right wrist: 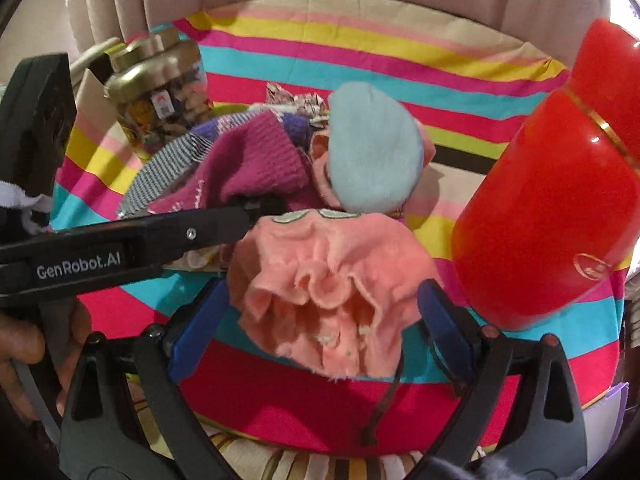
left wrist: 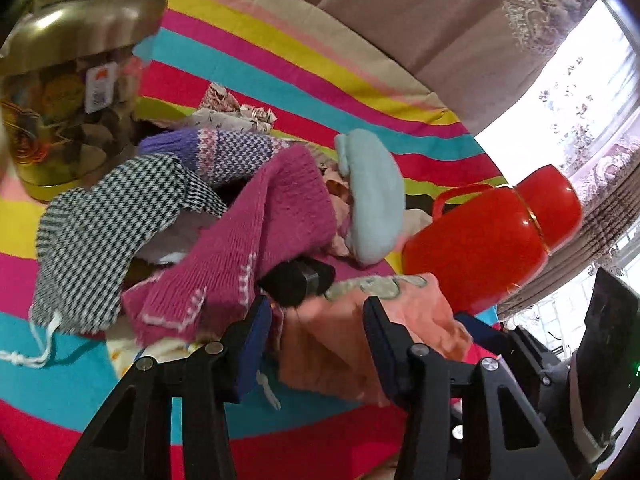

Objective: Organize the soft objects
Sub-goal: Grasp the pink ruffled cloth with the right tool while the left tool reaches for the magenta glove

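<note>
Both claws gape: the left claw (left wrist: 316,320) and right claw (right wrist: 324,300) each straddle the pink garment (right wrist: 332,280) at lower centre.

A crumpled peach fleece garment (right wrist: 328,280) lies just before a heap of magenta knit (left wrist: 256,236), houndstooth cloth (left wrist: 116,224) and pale-blue hat (left wrist: 374,196).

A tablecloth (right wrist: 360,56) is showing stripes of pink, turquoise, yellow, lime and beige. On it, a salmon-pink garment (right wrist: 332,280), a pale blue hat (right wrist: 372,152), a magenta knit (left wrist: 280,208), a black-and-white houndstooth cloth (left wrist: 112,232) and a purple patterned knit (left wrist: 224,152) are lying. A glossy red flask (right wrist: 552,208) with a gold band and a gold-lidded jar (left wrist: 68,92) are standing alongside.
</note>
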Motion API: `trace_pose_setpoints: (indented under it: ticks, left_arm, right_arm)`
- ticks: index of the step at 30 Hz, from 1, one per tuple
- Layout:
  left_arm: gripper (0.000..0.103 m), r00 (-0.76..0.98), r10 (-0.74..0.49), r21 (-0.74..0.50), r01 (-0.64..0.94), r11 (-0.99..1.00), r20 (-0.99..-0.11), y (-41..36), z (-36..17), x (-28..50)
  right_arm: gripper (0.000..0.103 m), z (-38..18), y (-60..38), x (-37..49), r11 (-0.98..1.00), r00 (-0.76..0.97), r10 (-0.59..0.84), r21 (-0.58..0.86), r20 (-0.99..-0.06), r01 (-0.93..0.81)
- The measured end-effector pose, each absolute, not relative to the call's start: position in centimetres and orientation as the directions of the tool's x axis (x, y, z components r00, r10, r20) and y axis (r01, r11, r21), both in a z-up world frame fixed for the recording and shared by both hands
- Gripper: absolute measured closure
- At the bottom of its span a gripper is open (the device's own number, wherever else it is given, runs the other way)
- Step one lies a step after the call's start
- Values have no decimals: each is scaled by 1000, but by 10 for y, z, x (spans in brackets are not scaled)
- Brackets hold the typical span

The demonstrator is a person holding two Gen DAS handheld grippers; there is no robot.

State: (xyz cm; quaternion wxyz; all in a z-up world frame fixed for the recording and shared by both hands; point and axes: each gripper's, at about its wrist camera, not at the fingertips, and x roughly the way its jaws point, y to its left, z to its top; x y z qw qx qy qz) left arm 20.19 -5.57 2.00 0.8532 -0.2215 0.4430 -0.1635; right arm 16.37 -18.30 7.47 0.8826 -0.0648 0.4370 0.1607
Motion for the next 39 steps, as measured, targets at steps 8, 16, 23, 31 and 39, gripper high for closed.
trace_pose_setpoints:
  ticks: [8,16,23,31,39]
  left_arm:
    - [54,544,-461,-518,55,854,-702,-60,8,222]
    - [66,547,-461,-524,46,850,-699,-56,1,234]
    - [78,563,-472,-538,58,841,-678,-53,5,226]
    - [94,575,-476,-543,64,837,-666,-51,8,212]
    - [64,568,-450,-519,47,854,-689,-54,8,213]
  right_arm:
    - [7,52,-186,188,947,514,224,61,-828,-314]
    - [23,48,-189,197,957,521,220,78,-825,-280]
    - [64,50,-203,196,965,540,231,117,-809,-236]
    - [80,68,-209,172,957,571,258,126,-779,-260]
    - [81,92,-230,138,964,620,246,118,-745,-240]
